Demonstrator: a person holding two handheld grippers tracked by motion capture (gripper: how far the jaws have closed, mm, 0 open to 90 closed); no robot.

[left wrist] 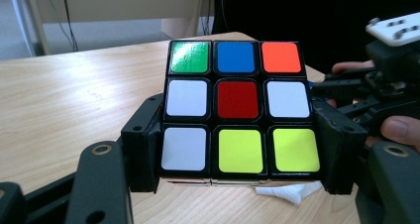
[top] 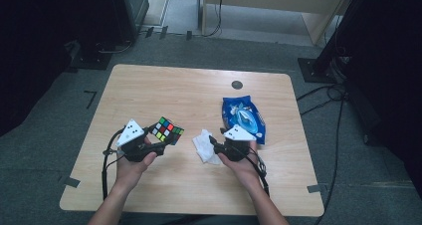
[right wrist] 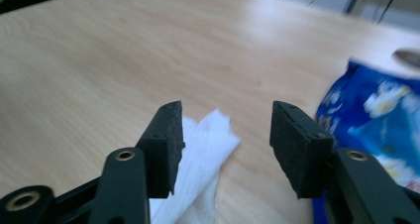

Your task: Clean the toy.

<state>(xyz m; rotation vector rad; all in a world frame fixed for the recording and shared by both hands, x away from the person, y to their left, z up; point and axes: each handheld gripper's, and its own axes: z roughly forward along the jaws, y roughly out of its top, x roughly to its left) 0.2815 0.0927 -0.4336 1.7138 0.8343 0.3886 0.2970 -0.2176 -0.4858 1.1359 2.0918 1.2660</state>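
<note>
Seemingly presented for wiping, a multicoloured puzzle cube point(left wrist: 236, 107) sits clamped in the left gripper point(top: 158, 141), while the right gripper point(right wrist: 225, 147), jaws wide and empty, hovers over a crumpled white tissue point(right wrist: 198, 169) near the wooden table's point(top: 164, 90) front edge.

Puzzle cube point(left wrist: 236, 107), face between the black fingers point(left wrist: 141, 144) of the left gripper point(top: 160, 135): top row green, blue, orange; middle white, red, white; bottom white, yellow, yellow; black grid lines. Tissue point(right wrist: 198, 159) under the right gripper point(right wrist: 225, 140) fingers: plain white. Packet point(right wrist: 376, 120) beside the far finger: blue with white and pale-blue print, on a light wood-grain table point(top: 164, 90).
</note>
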